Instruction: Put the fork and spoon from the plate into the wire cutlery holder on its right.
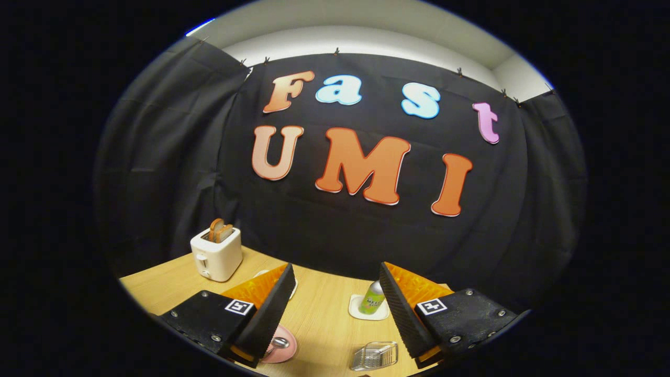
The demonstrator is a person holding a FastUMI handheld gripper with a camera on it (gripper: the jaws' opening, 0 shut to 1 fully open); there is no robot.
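Below hand-held gripper (335, 303), fingers apart: pink plate (285, 346), wire holder (374, 356).

At seven o'clock a finger (264, 319) covers most of the pink plate (285, 348); only a spoon bowl (280, 343) shows. The wire holder (374, 356), at five o'clock, is cut off below.

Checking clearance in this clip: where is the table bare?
Bare wood runs between the open tongs, bordered by the pink plate, wire cutlery holder and the can's coaster. Another patch lies left of the toaster. It is crowded near the plate and holder.
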